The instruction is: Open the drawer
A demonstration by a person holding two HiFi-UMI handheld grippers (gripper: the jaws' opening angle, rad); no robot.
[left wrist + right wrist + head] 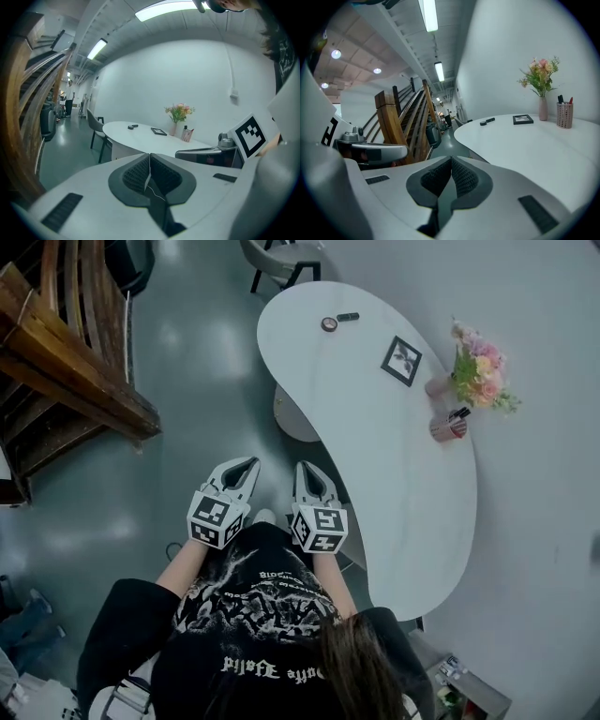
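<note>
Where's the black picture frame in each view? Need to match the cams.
Head view: the picture frame is upper right, flat on the white table, just left of the flower vase.
Left gripper view: picture frame near centre, left of the flower vase.
Right gripper view: picture frame right of centre, left of the flower vase.
Shared landmark: the flower vase.

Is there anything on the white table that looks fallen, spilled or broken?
Nothing stands out. The flower vase and pen cup stand upright on the table, nothing is spilled; only the picture frame seems to lie flat.
</note>
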